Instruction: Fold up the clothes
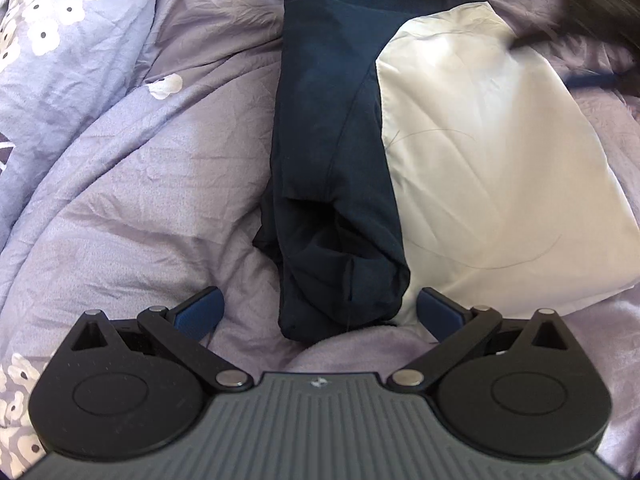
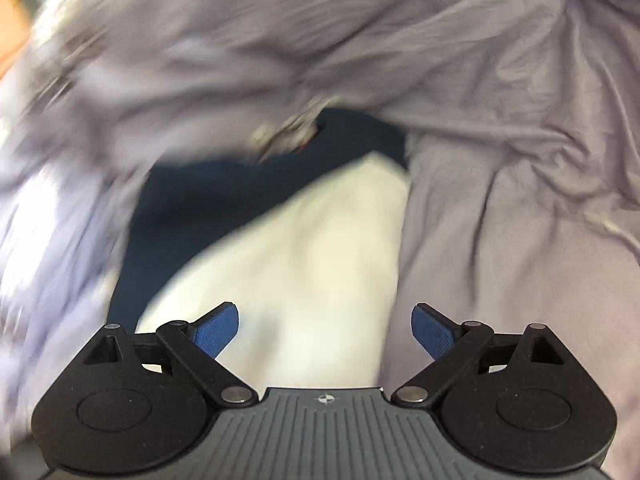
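A folded garment lies on the purple bedding (image 1: 140,184): its navy part (image 1: 332,152) runs down the middle and its white part (image 1: 500,168) lies to the right. My left gripper (image 1: 320,312) is open and empty, its blue pads either side of the navy part's near end. My right gripper (image 2: 325,330) is open and empty, just above the white part (image 2: 304,264); the navy part (image 2: 192,208) shows beyond it. The right wrist view is blurred by motion.
Rumpled purple bedding (image 2: 500,160) surrounds the garment on all sides. A flower-print pillow (image 1: 60,32) lies at the far left. A blurred dark shape (image 1: 600,8) crosses the top right corner of the left wrist view.
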`<state>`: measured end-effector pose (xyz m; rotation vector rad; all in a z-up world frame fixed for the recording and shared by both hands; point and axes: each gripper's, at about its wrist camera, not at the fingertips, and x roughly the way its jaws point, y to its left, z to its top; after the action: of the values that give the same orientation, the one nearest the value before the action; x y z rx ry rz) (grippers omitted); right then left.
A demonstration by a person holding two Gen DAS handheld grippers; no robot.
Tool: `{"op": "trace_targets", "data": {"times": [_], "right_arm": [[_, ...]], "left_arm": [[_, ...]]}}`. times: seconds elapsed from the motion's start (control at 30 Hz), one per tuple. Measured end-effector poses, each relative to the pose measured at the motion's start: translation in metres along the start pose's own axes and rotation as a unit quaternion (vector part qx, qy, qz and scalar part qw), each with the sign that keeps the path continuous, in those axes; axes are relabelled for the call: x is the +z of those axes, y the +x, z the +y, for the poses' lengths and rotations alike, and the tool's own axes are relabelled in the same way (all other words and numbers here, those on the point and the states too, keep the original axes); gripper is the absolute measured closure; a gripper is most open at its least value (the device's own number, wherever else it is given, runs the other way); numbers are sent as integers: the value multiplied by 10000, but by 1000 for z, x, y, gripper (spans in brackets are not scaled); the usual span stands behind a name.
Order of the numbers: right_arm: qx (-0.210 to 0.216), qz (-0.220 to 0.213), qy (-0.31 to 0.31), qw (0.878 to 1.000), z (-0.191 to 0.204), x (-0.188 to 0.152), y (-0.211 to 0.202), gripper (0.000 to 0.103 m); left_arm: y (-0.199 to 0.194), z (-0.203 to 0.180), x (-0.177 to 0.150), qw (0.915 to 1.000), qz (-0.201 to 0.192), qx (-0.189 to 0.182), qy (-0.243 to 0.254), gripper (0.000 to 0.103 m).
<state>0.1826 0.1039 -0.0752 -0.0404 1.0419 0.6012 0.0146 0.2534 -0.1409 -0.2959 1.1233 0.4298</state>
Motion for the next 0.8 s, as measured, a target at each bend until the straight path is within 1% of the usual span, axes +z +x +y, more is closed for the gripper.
{"op": "trace_targets", "data": {"times": [0.1, 0.13, 0.2, 0.27, 0.3, 0.37, 0.43, 0.5, 0.6, 0.63, 0.8], "right_arm": [[-243, 493, -625, 9965, 6, -54, -21, 6], [-297, 532, -738, 9954, 6, -70, -27, 5], [-325, 461, -822, 9950, 4, -93, -40, 4], [-523, 593, -1086, 9909, 8, -110, -50, 3], [-606, 582, -1231, 9888, 10, -119, -56, 3], [-576, 431, -1137, 9909, 9, -129, -70, 3], [-459, 255, -813, 9953, 5, -136, -85, 3], [-420, -16, -591, 9974, 2, -142, -100, 3], [-411, -268, -556, 9972, 3, -146, -112, 3], [-418, -333, -592, 9968, 5, -147, -114, 3], [-331, -619, -649, 9954, 4, -154, -126, 3]], "left_arm": [[1, 1, -2, 10000, -66, -22, 20, 0], [1, 0, -3, 10000, -89, -21, 35, 0], [1, -1, -5, 9999, -136, -16, 66, 0], [0, -3, -4, 9999, -95, 31, 22, 0], [-1, -3, -4, 10000, -70, 56, -3, 0], [-2, -5, -3, 9999, -21, 107, -55, 0], [-3, -6, -2, 9998, 29, 157, -106, 0], [-4, -7, -1, 9996, 78, 208, -157, 0], [-6, -9, 0, 9992, 152, 284, -234, 0], [-10, -12, 0, 9985, 245, 388, -297, 0], [-53, -53, -15, 9945, 429, 946, 113, 0]]}}
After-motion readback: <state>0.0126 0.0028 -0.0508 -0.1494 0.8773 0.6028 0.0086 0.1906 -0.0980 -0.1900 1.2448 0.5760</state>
